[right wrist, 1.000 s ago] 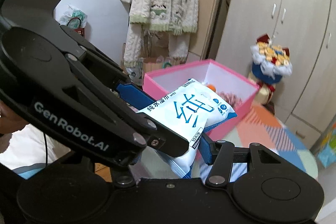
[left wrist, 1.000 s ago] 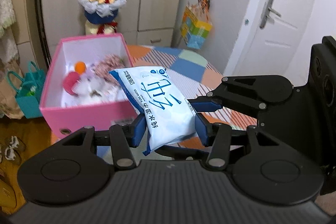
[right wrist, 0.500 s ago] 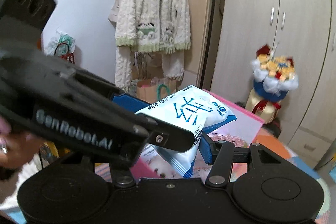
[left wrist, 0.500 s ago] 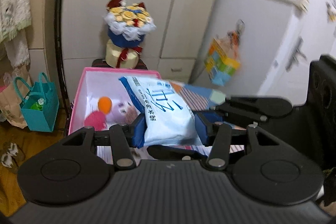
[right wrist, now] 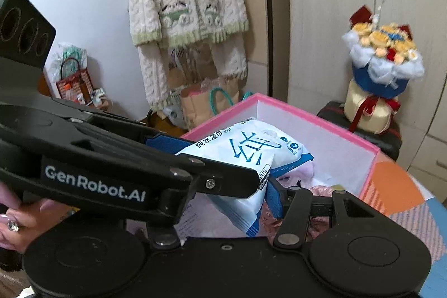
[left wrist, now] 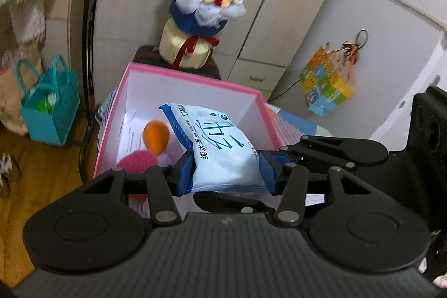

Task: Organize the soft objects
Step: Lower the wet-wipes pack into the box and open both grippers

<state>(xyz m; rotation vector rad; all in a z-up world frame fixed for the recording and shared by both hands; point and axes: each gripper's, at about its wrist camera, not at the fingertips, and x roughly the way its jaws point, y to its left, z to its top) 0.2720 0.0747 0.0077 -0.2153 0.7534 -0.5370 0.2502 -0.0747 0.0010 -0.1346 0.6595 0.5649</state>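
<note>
Left gripper: blue pads part-way closed and pressed on both side edges of the wipes pack, near end of the pack pinched between them. Right gripper: comes at the same pack from the right side; its right blue pad lies against the pack's lower edge, its other finger is hidden behind the left gripper's black arm, so the grip looks closed on the pack but only one contact is visible. Pack held in the air, tilted, its far end reaching over the open pink box, above the box's contents and not resting on them. Pack: soft, glossy plastic film, white and pale blue with dark blue borders, printed characters, pillow-shaped, slightly creased where pinched. Box: rectangular, stiff, pink outer walls and rim, plain white inner walls, a printed sheet on its floor. Inside, left part: an orange egg-shaped ball, smooth; just nearer, a magenta fuzzy pom-pom, partly behind the left gripper's linkage. From the right view, pale lilac soft cloth and a pinkish speckled fabric lie under the pack; kind cannot be told. Far of the box: a bouquet with blue and white wrap, cream ribbon base. Left, on the wood floor: a teal bag. A hand grips the left gripper's handle.
</note>
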